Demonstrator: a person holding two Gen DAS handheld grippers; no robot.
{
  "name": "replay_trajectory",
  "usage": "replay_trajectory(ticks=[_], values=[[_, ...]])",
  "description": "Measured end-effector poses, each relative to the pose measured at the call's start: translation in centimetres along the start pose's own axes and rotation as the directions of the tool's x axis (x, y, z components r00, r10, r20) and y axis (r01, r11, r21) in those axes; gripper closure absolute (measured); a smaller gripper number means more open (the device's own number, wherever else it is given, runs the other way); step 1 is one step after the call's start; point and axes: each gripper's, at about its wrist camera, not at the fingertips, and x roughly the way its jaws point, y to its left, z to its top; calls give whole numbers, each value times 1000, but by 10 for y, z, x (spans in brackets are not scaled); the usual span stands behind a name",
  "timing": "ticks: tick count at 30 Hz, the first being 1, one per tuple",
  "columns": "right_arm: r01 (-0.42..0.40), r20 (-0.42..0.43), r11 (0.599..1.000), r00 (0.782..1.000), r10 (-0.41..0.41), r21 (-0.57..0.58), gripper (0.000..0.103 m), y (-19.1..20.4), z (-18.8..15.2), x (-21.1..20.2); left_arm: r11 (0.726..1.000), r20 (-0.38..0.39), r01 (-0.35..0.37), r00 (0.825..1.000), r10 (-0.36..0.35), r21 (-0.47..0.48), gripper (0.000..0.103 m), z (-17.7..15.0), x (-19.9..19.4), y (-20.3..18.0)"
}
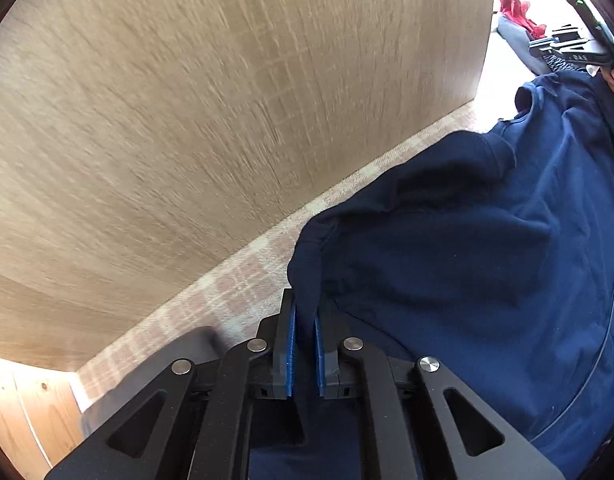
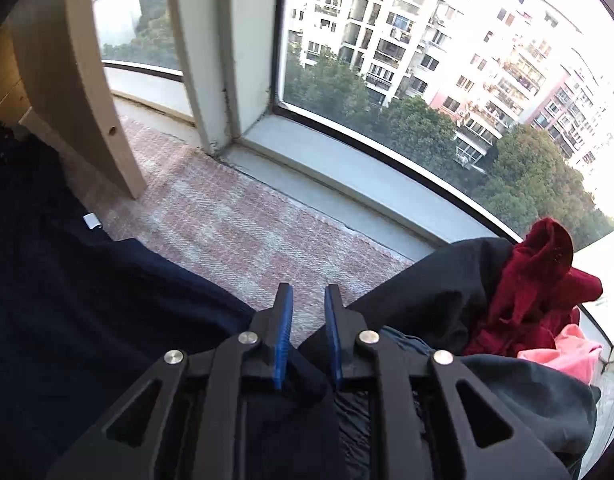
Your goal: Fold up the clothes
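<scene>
On my left wrist view, the left gripper [image 1: 304,312] pinches an edge of the navy garment [image 1: 467,248], which lies on the plaid mat [image 1: 235,280] beside a wood panel [image 1: 227,100]. On my right view, the right gripper [image 2: 308,300] is parted and holds nothing, over the mat [image 2: 235,232] between the navy garment [image 2: 87,300] and a clothes pile [image 2: 527,304].

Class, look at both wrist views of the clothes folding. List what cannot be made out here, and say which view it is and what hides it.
- Left wrist view: the navy garment runs off the right and bottom edges, so its type is unclear.
- Left wrist view: the wooden panel is motion-blurred.
- Right wrist view: whether the right gripper pinches cloth; its own body hides the fabric beneath.
- Right wrist view: the pile of dark, red and pink clothes is bunched and cut off.
</scene>
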Motion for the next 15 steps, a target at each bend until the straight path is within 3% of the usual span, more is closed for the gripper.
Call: replay_trajectory(ticks=[1,2,7,10,12,13,14,15], values=[[-22,5,998,1000,22,-61,56,13,-1,-3,1000,-1,2,1000,-2,2,92,-1,-1,0],[-39,6,992,999,40,-121,53,25,-1,-3,1000,-2,3,1000,-3,3,92,-1,-1,1],[-67,0,943,998,71,-325,53,73,1,11,1000,-13,20,1000,-20,10,92,1,0,2],[-24,1,922,1000,27,-387,53,86,9,22,999,-16,27,1000,-27,21,92,1,0,-1],[-55,-16,914,998,53,-403,53,90,13,29,999,-18,28,999,-27,26,92,0,0,-2],[-96,-37,914,995,89,-395,58,91,14,33,999,-20,28,999,-27,29,94,-1,0,-2],[-147,-67,917,989,132,-371,70,90,16,37,999,-19,24,1000,-24,26,95,-1,0,-2],[-167,-77,922,986,149,-350,97,89,17,38,1000,-18,20,1000,-20,23,95,-2,0,-2]])
